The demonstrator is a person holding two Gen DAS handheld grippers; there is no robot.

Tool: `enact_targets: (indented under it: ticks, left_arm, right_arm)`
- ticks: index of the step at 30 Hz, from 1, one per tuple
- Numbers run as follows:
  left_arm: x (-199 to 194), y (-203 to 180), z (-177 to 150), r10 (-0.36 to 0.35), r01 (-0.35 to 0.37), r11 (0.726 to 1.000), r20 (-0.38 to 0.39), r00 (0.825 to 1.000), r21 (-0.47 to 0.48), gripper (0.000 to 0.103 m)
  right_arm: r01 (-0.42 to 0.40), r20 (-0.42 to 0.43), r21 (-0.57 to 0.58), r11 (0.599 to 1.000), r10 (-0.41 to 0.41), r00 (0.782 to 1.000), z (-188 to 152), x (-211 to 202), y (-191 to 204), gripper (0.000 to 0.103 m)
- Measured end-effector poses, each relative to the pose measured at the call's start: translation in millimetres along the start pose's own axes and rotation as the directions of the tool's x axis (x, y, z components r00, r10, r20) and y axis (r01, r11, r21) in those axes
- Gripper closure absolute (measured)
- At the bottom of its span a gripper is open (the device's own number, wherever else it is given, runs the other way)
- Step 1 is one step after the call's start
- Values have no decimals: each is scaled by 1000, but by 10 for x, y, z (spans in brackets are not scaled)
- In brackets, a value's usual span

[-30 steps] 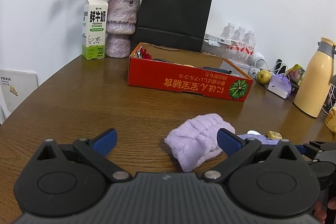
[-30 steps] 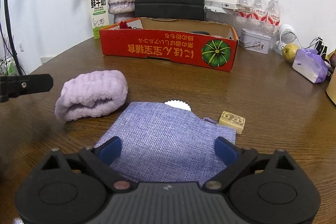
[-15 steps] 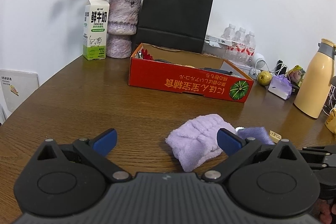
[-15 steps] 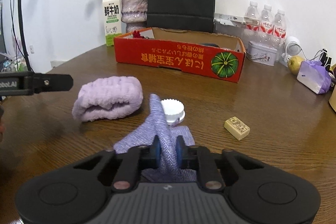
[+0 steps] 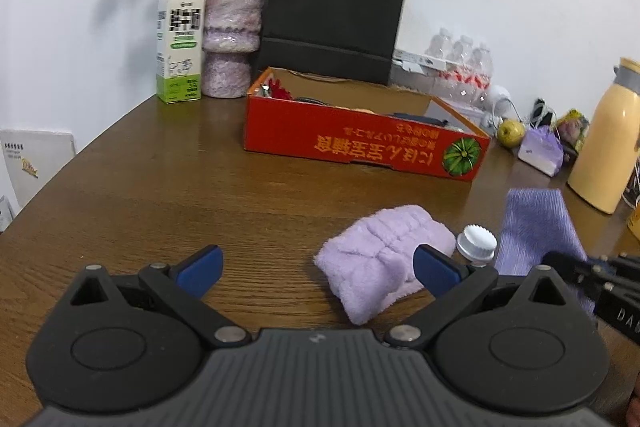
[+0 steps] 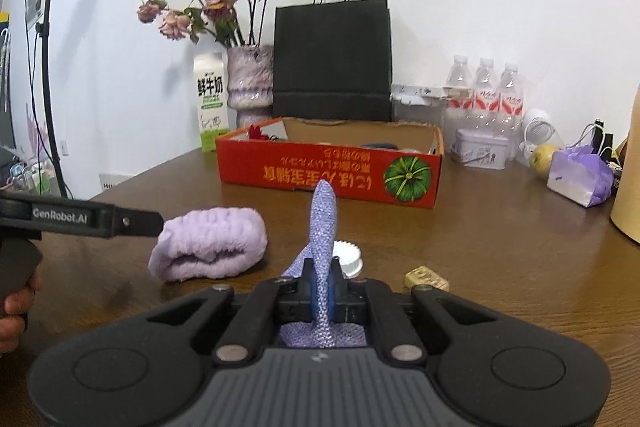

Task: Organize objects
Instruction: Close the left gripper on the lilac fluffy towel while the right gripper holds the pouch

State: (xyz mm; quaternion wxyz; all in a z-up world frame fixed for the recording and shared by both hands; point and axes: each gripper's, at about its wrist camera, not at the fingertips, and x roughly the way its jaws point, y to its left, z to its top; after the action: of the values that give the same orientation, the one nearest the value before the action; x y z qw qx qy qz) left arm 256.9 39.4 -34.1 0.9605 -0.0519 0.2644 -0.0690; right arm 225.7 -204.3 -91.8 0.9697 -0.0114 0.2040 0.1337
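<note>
Right gripper (image 6: 321,297) pinches the purple woven pouch (image 6: 325,223) tight; left gripper (image 5: 318,267) gapes wide, holding nothing.

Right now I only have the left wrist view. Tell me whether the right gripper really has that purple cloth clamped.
Observer: Yes. The right gripper is shut on the purple woven pouch. The fabric is pinched between the pads and a peak of it stands up above them.
Operator: Report anything lying past the white cap that I can't see.
Observer: A small tan block lies on the table to the right of the white cap, not touching it.
</note>
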Motion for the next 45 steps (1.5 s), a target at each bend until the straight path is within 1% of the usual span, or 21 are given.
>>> enact_targets:
  ticks: [5,9,12,16,18,20,22,24,26,28,30,32,33,34,35,36,38,42,45]
  left_arm:
    - [111,-185,37,-30,33,997,-42,999,74,0]
    - [271,-341,91,-45,56,990,-87,995,129,0]
    - [426,-436,124,-34,55,982,-120,992,179,0]
    - [639,-491,120,-29,66,975,-171,985,214,0]
    - [745,-501,118,-29,66,978,-187,982,198,0]
    - [845,-481,116,-49,80,986,-208,977,144,0]
    - [862,-491,103,-44,71,988,-191,981,137,0]
    - [855,-492,89,-58,85,987,-187,981,137,0]
    - [845,-478,79,-59,82,989,-175,983,126,0]
    - [825,-478,77,-53,74,990,-164,985,123,11]
    - [798,-495,69,-53,75,989,-162,985,129,17]
    - [763,-527,53,-48,71,987,-157,987,144,30]
    - [740,-536,47,-48,71,987,-154,987,146,34]
    - [715,-544,40,-51,73,987,-150,987,146,43]
    - [686,-548,35,-55,76,987,-143,988,144,47]
    - [652,-550,33,-54,73,987,-131,990,143,50]
    - [576,-552,30,-51,65,988,-102,993,139,59]
    - [394,-528,20,-26,30,992,-38,999,119,62]
    - [241,-508,7,-27,26,994,9,1000,105,64]
  right_arm:
    - [36,31,4,999,-36,999,1,-55,-122,99]
    - [53,45,21,998,-54,998,1,-83,-254,99]
    - [56,46,41,998,-57,997,1,-90,-334,99]
    - [42,38,56,998,-44,998,2,-77,-377,99]
    - [38,34,49,998,-39,999,-1,-69,-369,99]
    - [36,26,48,998,-37,999,1,-56,-367,99]
    - [36,21,52,998,-37,999,2,-46,-375,99]
    - [37,20,49,998,-38,999,0,-43,-370,99]
    - [40,18,41,998,-40,999,-2,-41,-354,99]
    - [41,12,36,999,-42,999,-5,-33,-344,99]
    - [43,9,35,998,-43,999,-5,-30,-345,98]
    - [46,7,34,998,-47,999,-4,-29,-343,99]
    - [48,6,32,998,-48,999,-5,-29,-340,99]
    - [49,6,30,998,-49,999,-6,-31,-336,99]
    - [50,7,28,998,-50,999,-6,-33,-330,99]
    - [52,8,25,998,-52,999,-7,-34,-323,99]
    - [55,8,20,998,-55,998,-4,-32,-315,99]
    - [60,9,17,998,-60,998,-6,-40,-312,99]
    - [61,15,11,998,-61,998,-7,-51,-305,98]
